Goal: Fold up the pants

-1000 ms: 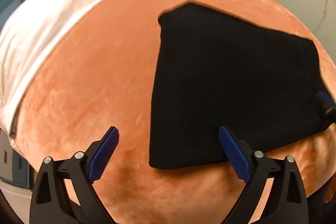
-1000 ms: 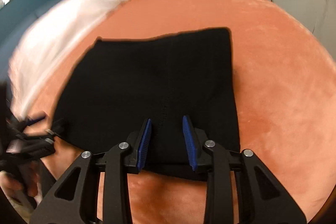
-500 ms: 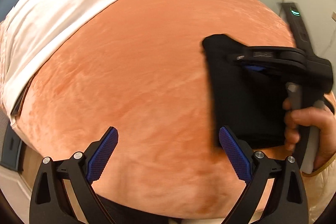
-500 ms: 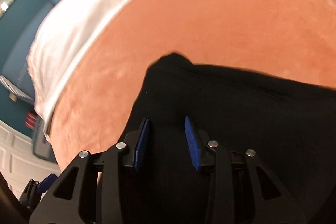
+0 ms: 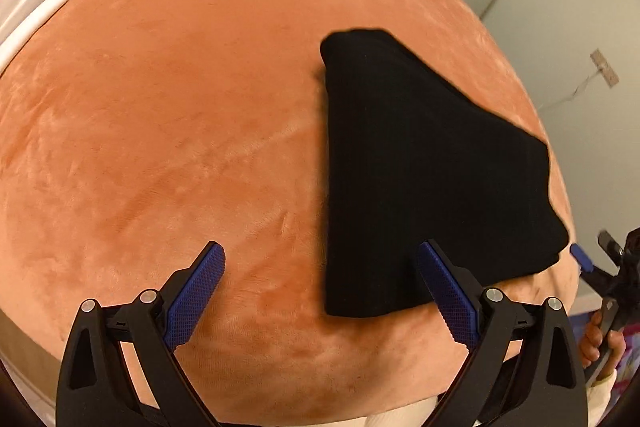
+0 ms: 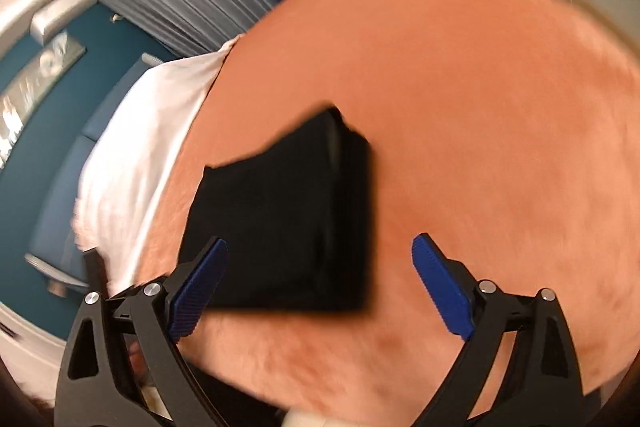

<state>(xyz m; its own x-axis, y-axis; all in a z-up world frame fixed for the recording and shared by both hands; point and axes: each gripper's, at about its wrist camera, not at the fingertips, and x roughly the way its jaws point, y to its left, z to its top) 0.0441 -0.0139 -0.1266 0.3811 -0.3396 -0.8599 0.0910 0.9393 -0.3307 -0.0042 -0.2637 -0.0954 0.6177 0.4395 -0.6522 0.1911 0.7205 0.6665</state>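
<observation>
- The black pants [image 5: 424, 167] lie folded into a compact stack on the orange plush blanket [image 5: 180, 115], toward its right side in the left wrist view.
- Left gripper [image 5: 320, 283] hangs over the near edge of the pants, fingers spread wide, nothing between them; its right pad [image 5: 448, 291] overlaps the stack's near corner in view, contact unclear.
- Right gripper [image 6: 320, 275], in its own blurred view, fingers also wide apart, hovering at the pants' [image 6: 288, 219] near edge, gripping nothing.
- White sheet [image 6: 144, 147] lies beyond the pants, at the blanket's far left.
</observation>
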